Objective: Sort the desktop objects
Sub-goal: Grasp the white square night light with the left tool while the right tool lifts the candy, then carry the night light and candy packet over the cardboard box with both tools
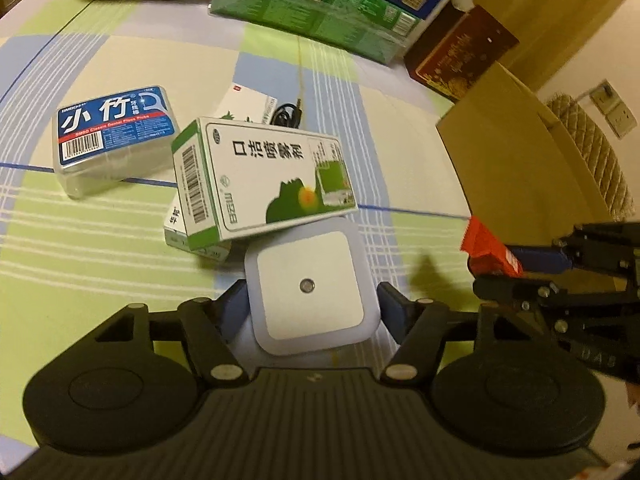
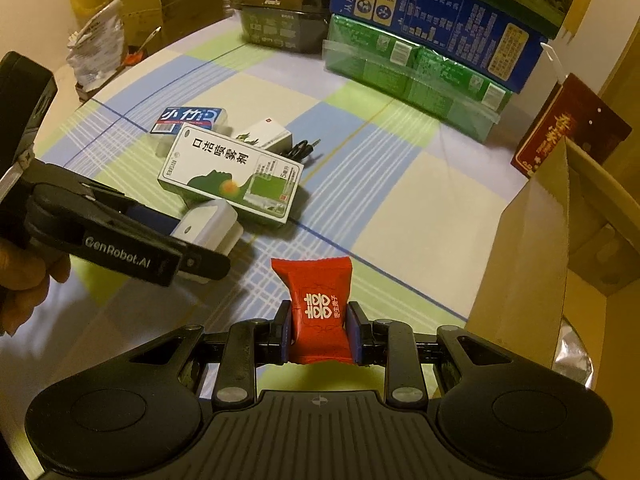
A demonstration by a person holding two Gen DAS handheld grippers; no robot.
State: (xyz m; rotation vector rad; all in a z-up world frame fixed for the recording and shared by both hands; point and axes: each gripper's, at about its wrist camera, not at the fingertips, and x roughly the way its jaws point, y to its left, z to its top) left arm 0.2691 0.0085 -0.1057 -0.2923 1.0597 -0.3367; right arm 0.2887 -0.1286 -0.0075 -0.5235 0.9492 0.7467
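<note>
My left gripper is shut on a white square night light, held just above the checked tablecloth; the right wrist view shows that night light in the left gripper too. My right gripper is shut on a red candy packet, which also shows in the left wrist view as the red candy packet at the right. A white-and-green mouth spray box lies propped on a smaller box. A blue dental floss pick box sits to its left.
A brown cardboard box stands open at the right. Stacked green and blue cartons line the far edge, with a dark red box beside them. A black cable and a small white box lie behind the spray box.
</note>
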